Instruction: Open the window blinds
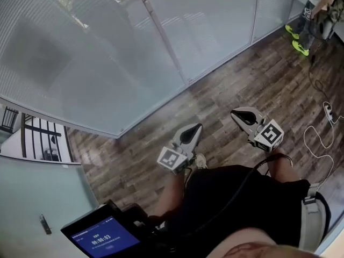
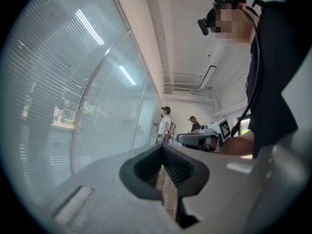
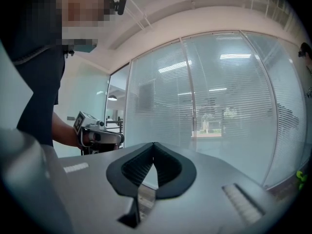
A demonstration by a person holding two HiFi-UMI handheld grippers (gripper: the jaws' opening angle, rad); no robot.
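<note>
blinds (image 1: 80,52) are seen shut, slats flat, across the glass wall (image 1: 163,36) on the far left side. they appear to sit behind the panes. no cord, wand or knob is made out in any view.

left tongs (image 1: 192,133) are pressed together with nothing between them. right tongs (image 1: 241,115) are likewise closed and empty. both are held level over the wood floor (image 1: 242,79), near the body and well apart from the wall.

risks noted:
- the control may not be found. if it lies outside these views, the wrong panel could be tried.
- closed tongs cannot take a cord or wand. if they are not opened before the reach, the control is likely to be knocked aside, or the glass struck by the tips.
- a thin cord could be lost if it is pinched only at the very tips.
- a white cable (image 1: 317,138) lies on the floor at the right. it could be caught underfoot if steps are taken that way.
- a person (image 1: 314,15) stands at the far right by the wall. a reach along that end could be obstructed.
</note>
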